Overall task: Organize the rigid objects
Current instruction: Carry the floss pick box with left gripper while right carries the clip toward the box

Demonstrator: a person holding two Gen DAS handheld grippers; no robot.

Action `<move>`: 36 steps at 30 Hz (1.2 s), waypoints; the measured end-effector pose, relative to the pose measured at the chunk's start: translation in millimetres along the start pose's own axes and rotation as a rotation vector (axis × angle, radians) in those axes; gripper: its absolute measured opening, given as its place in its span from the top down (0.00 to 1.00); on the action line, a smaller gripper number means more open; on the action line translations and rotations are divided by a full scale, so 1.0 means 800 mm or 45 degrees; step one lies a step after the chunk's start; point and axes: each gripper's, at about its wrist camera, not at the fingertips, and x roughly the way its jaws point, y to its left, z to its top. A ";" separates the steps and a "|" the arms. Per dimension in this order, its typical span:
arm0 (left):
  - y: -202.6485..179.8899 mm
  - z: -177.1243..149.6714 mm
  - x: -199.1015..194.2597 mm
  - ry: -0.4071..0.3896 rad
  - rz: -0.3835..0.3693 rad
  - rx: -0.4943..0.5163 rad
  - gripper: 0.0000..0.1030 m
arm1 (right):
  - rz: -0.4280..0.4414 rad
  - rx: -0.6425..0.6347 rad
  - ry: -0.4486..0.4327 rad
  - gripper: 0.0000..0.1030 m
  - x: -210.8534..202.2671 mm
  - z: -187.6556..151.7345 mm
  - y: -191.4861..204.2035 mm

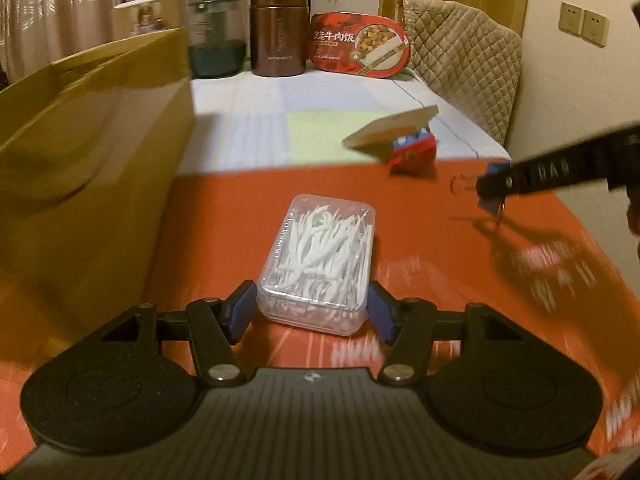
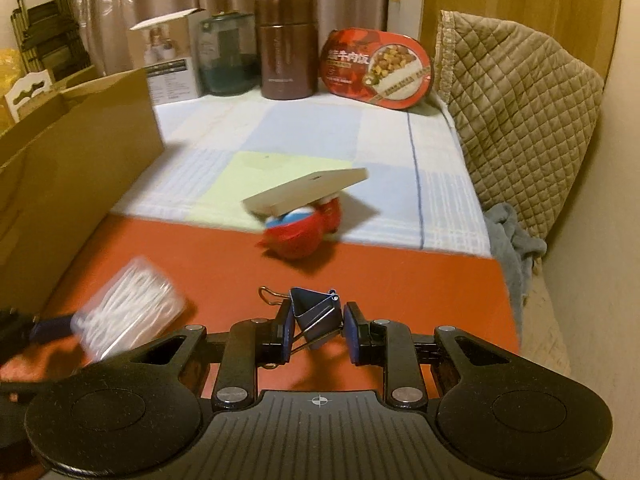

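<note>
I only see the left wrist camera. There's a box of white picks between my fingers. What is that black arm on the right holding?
Observer: The right gripper holds a blue binder clip between its fingers.
Operator: Is the clip lying flat?
Observer: No, it sits tilted, with one wire handle sticking out to the left.
Operator: What's beside the quilted cushion?
Observer: A grey cloth is bunched at the foot of the quilted cushion, which your view cuts off.

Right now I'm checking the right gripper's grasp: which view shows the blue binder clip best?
Right wrist view: the binder clip sits sharp and close between the right gripper pads. The left wrist view shows it small, blurred, partly hidden.
</note>
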 end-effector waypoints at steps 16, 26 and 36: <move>0.015 -0.025 -0.051 -0.026 -0.113 0.173 0.36 | 0.042 0.118 0.034 0.78 -0.069 -0.070 0.051; 0.025 -0.020 -0.030 -0.010 -0.100 0.131 0.38 | 0.055 0.113 0.042 0.78 -0.061 -0.065 0.057; 0.027 -0.018 -0.027 -0.011 -0.115 0.122 0.50 | 0.070 0.098 0.055 0.78 -0.054 -0.063 0.065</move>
